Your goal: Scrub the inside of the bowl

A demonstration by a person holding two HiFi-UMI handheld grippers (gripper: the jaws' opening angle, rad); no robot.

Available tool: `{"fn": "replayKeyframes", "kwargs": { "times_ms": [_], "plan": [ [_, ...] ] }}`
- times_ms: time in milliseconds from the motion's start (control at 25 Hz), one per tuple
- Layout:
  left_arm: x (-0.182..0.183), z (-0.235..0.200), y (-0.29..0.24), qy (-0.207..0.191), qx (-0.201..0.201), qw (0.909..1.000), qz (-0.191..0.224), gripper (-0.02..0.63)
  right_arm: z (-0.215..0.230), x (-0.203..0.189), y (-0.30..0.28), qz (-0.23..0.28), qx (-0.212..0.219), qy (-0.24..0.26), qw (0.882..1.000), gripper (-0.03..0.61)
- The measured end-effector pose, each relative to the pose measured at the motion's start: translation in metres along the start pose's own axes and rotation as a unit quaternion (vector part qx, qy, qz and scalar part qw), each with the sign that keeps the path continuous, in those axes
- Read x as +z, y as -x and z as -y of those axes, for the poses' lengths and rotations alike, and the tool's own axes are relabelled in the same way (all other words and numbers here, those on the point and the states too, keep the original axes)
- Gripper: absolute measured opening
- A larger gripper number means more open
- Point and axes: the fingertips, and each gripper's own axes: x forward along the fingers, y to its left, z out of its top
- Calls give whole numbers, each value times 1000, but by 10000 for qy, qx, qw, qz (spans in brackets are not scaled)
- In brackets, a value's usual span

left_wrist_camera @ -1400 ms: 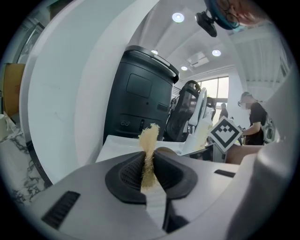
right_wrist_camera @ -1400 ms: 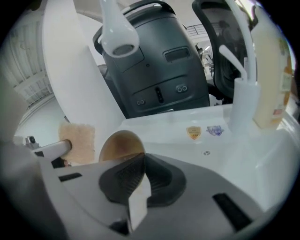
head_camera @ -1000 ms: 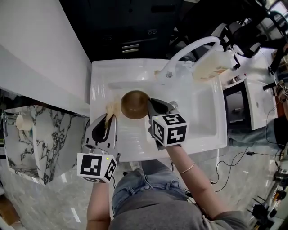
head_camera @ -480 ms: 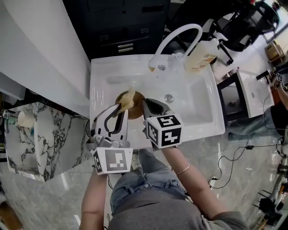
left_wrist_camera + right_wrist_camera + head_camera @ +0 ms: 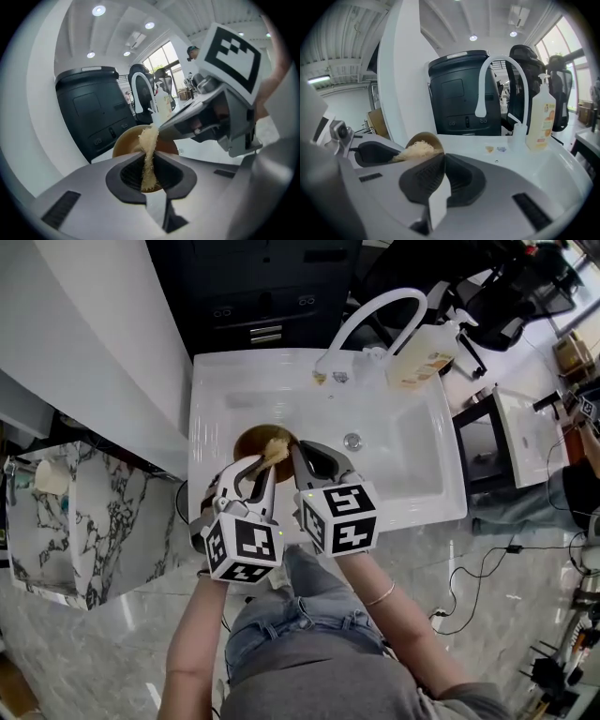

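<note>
Since the earlier frame the left claw (image 5: 265, 463) has gone from outside the bowl's left side to over its mouth, and its marker cube has rolled round. The surface is a white sink (image 5: 412, 474) that stands on a grey marbled floor (image 5: 112, 643), with a dark cabinet (image 5: 262, 296) behind its far edge. There is one bowl (image 5: 247, 439), one scrub pad (image 5: 276, 447), one curved white tap (image 5: 375, 315), one soap bottle (image 5: 422, 360) near the far right corner, one drain (image 5: 352, 441) and two claws. The brown bowl is in the left part of the sink, near its front edge. In the right gripper view it is tilted, with its mouth turned to the left claw. The right claw (image 5: 298, 454) is clenched on the bowl's right rim. The left claw is clenched on the pale pad. The pad's long axis runs along the jaws, and its free end reaches into the bowl.
</note>
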Motion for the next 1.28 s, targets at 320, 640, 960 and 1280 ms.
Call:
{"fn": "replayKeyframes", "kwargs": {
  "times_ms": [320,640,960,1280],
  "plan": [
    [-9,1,-13,2426,-1041,9645,6,51,1,2,-7,-17,65,-78,9999,20],
    [-8,16,-14,3218,-1994,9255,115,51,3,1,-14,-128,150,-37,9998,20],
    [-8,29,0,2380,-2747,9316,-35,51,4,-5,-14,-264,210,60,9994,18],
    [-15,41,20,1588,-3017,9396,-304,51,7,-11,-12,-381,185,34,9991,18]
  ]
}}
